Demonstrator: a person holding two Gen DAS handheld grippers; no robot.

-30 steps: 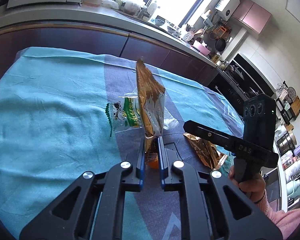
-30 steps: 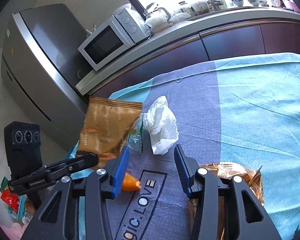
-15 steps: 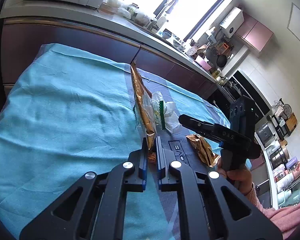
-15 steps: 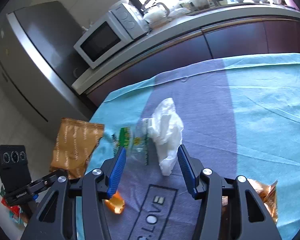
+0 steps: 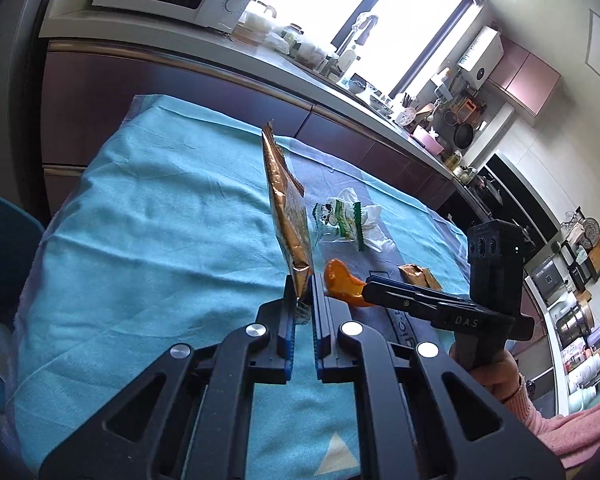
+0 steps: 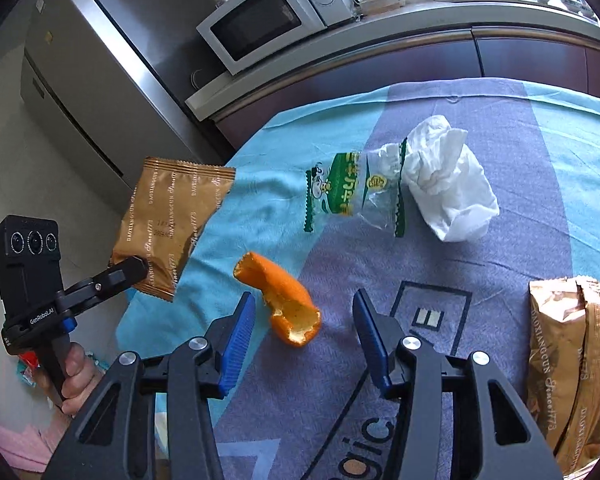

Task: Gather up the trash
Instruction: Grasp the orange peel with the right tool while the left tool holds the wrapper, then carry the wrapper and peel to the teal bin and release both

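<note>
Two grippers: left gripper point(image 5: 301, 305) fingers clamped on gold wrapper point(image 5: 286, 210), right gripper point(image 6: 303, 320) fingers apart w/ orange peel point(image 6: 281, 298) between.

Sunlit window point(image 5: 416, 12), microwave point(image 6: 268, 20) (white), steel fridge point(image 6: 88, 80)

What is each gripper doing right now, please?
Left gripper: shut on the brown snack wrapper, held off the table.
Right gripper: open, holding nothing, jaws either side of the orange peel.
</note>
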